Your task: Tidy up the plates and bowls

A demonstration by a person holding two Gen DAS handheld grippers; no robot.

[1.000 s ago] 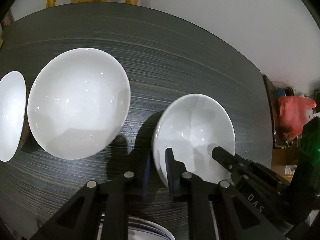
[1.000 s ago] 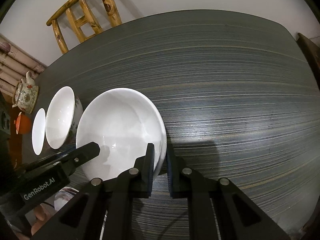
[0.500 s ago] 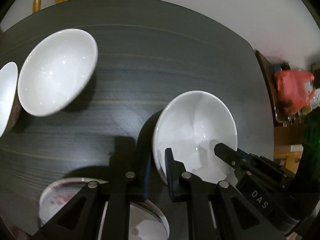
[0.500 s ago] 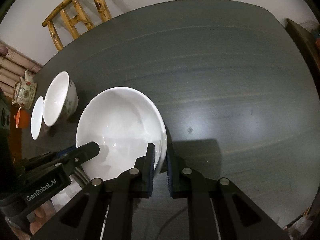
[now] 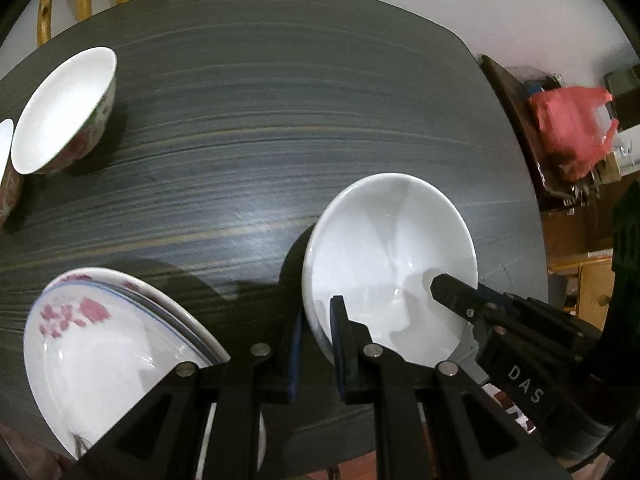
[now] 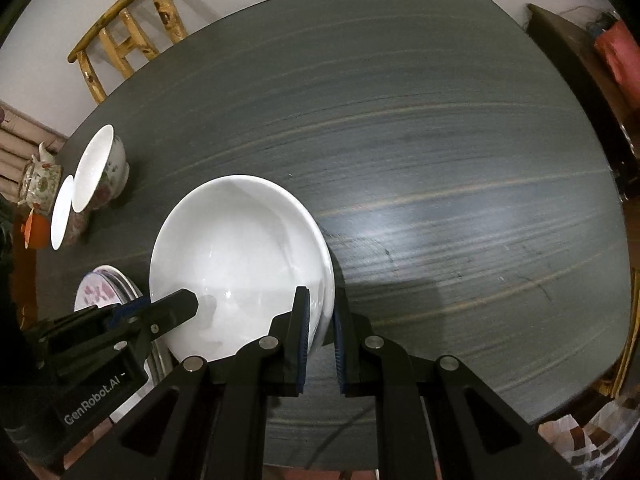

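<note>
1. A plain white bowl (image 5: 390,264) is held above the dark streaked table (image 5: 280,120), near its front edge; it tilts a little and casts a shadow on the wood beside it.
2. The left gripper (image 5: 316,344) is clamped on the bowl's rim on one side, one finger inside the bowl and one outside.
3. The right gripper (image 6: 320,340) is clamped on the opposite rim in the same way, so the bowl hangs between the two tools; each shows in the other's view as a black arm reaching into the bowl.
4. Just beside the bowl, toward the person's left, lies a stack of plates (image 5: 120,344) with pink flowers and a thin blue line at the rim, at the table's near edge.
5. Well apart, at the far left of the table, stands a flowered bowl (image 5: 64,112), white inside, with a smaller flowered bowl (image 6: 64,212) touching it or just beside it.
6. Past those, off the table's edge, is a flowered teapot (image 6: 40,180).
7. A wooden chair (image 6: 128,40) stands behind the table against the pale wall.
8. To the right, a red plastic bag (image 5: 572,128) sits on a cluttered side stand.
</note>
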